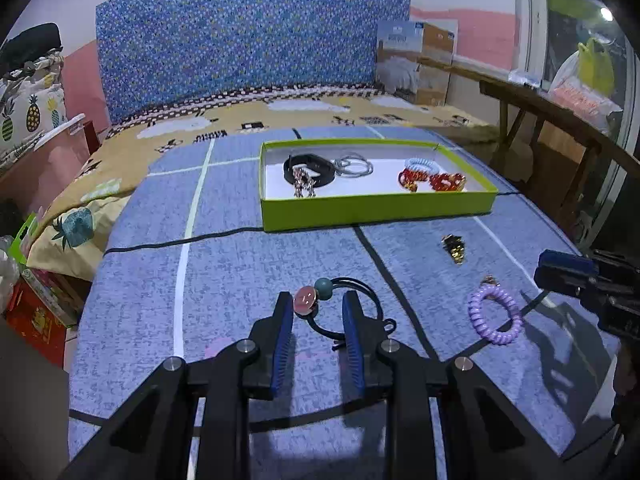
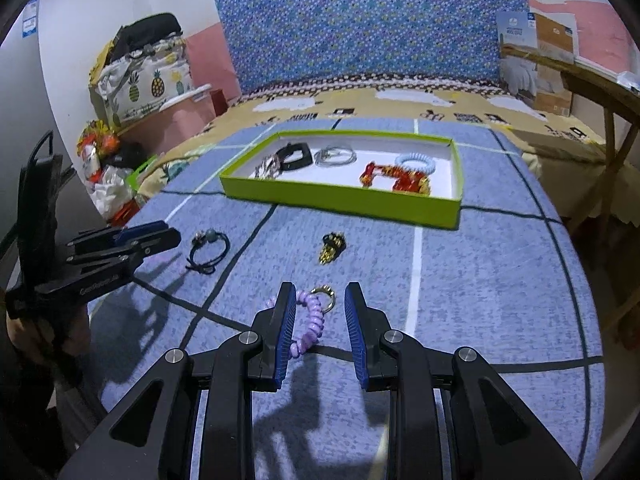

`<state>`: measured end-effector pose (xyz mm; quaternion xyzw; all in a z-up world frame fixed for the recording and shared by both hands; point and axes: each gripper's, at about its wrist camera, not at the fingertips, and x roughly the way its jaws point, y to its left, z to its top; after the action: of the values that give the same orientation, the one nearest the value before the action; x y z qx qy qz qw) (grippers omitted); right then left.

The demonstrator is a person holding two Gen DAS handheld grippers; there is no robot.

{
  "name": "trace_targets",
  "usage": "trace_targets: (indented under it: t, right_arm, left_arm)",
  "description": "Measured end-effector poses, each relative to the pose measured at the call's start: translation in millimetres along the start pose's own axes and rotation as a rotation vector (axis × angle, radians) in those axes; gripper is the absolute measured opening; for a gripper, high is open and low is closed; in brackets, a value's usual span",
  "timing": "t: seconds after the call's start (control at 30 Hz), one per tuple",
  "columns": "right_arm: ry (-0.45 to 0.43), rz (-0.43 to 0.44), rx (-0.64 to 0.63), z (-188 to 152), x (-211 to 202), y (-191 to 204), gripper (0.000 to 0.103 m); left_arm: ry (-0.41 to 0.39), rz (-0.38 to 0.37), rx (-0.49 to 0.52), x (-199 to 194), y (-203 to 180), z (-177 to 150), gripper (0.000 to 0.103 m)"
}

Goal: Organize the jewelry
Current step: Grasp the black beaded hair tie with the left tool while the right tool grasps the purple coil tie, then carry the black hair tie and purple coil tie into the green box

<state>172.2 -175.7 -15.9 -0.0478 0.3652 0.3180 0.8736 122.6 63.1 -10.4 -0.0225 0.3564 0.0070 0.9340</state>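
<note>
From the left wrist view, the left gripper (image 1: 316,312) stands partly open above the blue checked bedspread (image 1: 240,264), its blue ribbed pads apart and pressing on nothing; the black elastic hair tie with a pink disc and a teal bead (image 1: 320,302) lies between the fingertips, the charms just ahead of the pads, though whether a pad brushes the loop is hard to tell at this angle. To that gripper's right lies the lilac coiled spiral bracelet (image 1: 495,314), and beyond it a small gold and black trinket (image 1: 454,249). Well ahead sits the shallow lime-green cardboard tray (image 1: 376,208), holding a black band, silver rings, a pale blue coil and red and gold pieces. The right gripper (image 1: 560,272) enters at the far right edge. From the right wrist view, the right gripper (image 2: 320,312) is likewise half open and holds nothing; the lilac coiled spiral bracelet (image 2: 310,320) with its gold ring lies between the fingers, nearer the left pad. The gold and black trinket (image 2: 331,247) lies ahead, the tray (image 2: 340,198) further on, and the left gripper (image 2: 160,236) to the left beside the hair tie (image 2: 210,250).
</note>
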Motion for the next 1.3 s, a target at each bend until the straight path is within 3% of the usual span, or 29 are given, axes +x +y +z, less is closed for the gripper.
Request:
trace_targets:
  t: [0.47, 0.53, 0.67, 0.83, 1.3]
  right_arm:
    - [0.118, -0.018, -0.036, -7, 31, 6, 0.023]
    - [0.125, -0.023, -0.044, -9, 31, 7, 0.014]
    - [0.135, -0.035, -0.065, -12, 32, 11, 0.010]
    - [0.129, -0.039, -0.074, -12, 30, 14, 0.009]
    - [0.054, -0.027, -0.025, -7, 7, 6, 0.009]
  left_arm:
    - [0.159, 0.028, -0.013, 33, -2, 2, 0.027]
    - [0.158, 0.034, -0.006, 33, -3, 2, 0.026]
    - [0.157, 0.038, 0.022, 32, -9, 2, 0.019]
    - [0.153, 0.033, 0.048, 31, -14, 3, 0.009]
    - [0.095, -0.041, 0.021, 11, -15, -3, 0.007]
